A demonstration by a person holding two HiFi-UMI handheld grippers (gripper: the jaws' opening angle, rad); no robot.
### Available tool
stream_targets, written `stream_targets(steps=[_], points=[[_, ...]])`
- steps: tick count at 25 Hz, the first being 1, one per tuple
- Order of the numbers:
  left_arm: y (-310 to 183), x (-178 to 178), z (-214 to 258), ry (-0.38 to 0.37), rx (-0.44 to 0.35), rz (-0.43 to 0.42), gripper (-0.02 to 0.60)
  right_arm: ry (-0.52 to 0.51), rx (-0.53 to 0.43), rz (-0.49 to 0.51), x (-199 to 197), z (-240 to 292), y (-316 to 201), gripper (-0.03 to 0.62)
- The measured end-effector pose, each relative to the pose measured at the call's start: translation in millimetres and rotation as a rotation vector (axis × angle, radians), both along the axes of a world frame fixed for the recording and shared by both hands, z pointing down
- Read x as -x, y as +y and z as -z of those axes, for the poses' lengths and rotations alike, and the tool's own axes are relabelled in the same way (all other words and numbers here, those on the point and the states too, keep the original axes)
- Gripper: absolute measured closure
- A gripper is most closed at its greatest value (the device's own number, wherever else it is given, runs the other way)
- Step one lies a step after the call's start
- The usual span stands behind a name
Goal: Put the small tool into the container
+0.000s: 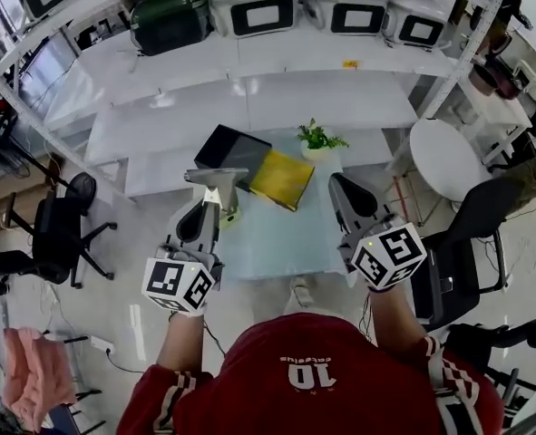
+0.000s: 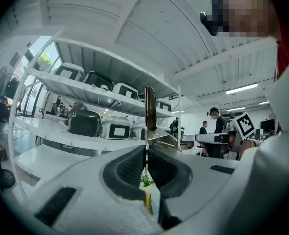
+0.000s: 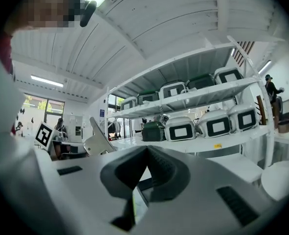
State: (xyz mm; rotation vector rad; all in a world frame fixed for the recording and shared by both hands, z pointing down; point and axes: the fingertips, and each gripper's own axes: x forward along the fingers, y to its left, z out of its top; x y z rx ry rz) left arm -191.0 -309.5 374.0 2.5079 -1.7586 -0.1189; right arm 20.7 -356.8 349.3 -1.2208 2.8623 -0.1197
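My left gripper (image 1: 215, 207) is shut on a small metal scraper (image 1: 215, 179), whose flat blade sticks out ahead of the jaws over the near left part of the glass table (image 1: 277, 238). In the left gripper view the scraper (image 2: 150, 112) stands edge-on, clamped between the pads at my left gripper (image 2: 146, 153). The container, a black box (image 1: 224, 148) with a yellow part (image 1: 281, 178) beside it, sits at the table's far end, just beyond the blade. My right gripper (image 1: 342, 187) hovers over the table's right side, jaws together and empty. From my right gripper (image 3: 147, 153) the scraper (image 3: 99, 140) shows at the left.
A small potted plant (image 1: 317, 139) stands at the table's far edge, right of the container. White shelves (image 1: 249, 80) with white and dark green cases (image 1: 170, 16) run behind. Office chairs (image 1: 63, 225) stand at both sides, and a round white table (image 1: 444, 157) at the right.
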Motion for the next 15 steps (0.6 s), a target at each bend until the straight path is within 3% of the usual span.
stream_targets(steps=[15], points=[[-64, -35, -88, 0.091, 0.192, -0.076, 0.575, 0.036, 0.145, -0.012, -18, -76, -46, 0.59]])
